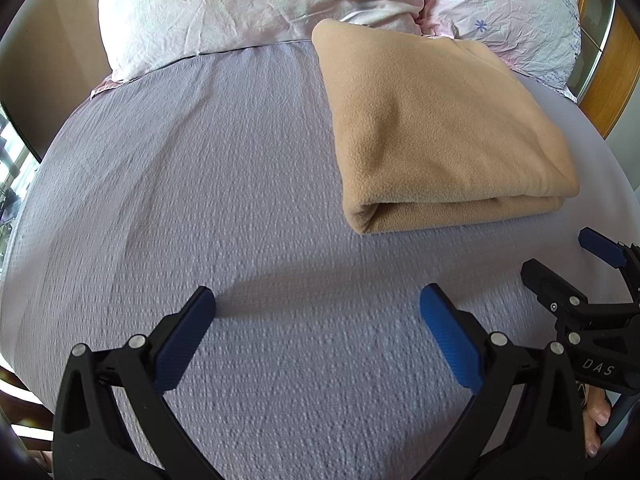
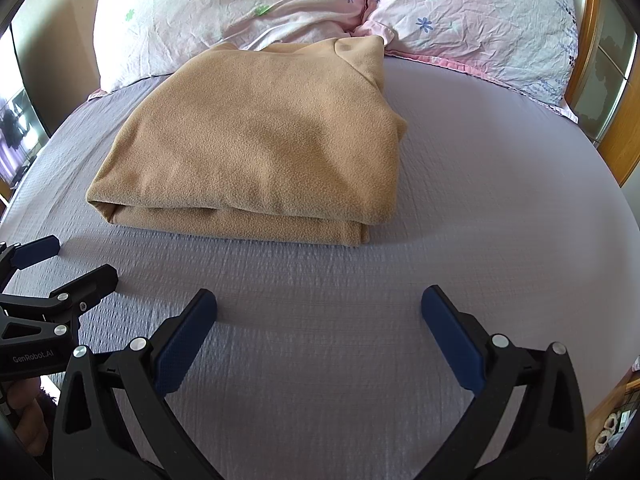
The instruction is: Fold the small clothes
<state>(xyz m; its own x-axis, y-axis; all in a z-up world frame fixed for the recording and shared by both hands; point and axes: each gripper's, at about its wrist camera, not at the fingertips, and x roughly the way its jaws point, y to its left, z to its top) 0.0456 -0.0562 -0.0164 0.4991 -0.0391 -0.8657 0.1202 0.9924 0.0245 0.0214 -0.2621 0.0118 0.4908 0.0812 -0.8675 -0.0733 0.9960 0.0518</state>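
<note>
A tan fleece garment (image 1: 440,132) lies folded into a thick rectangle on the lilac bed sheet (image 1: 200,184), its folded edge towards me. It also shows in the right wrist view (image 2: 256,144). My left gripper (image 1: 318,300) is open and empty, hovering over bare sheet to the left of and short of the garment. My right gripper (image 2: 319,300) is open and empty, over the sheet just in front of the garment's near edge. Each gripper shows at the side of the other's view: the right one (image 1: 568,268), the left one (image 2: 72,264).
Two pale pink floral pillows (image 2: 240,12) (image 2: 480,24) lie at the head of the bed behind the garment. A wooden bed frame (image 2: 624,128) runs along the right. The sheet (image 2: 500,184) stretches right of the garment.
</note>
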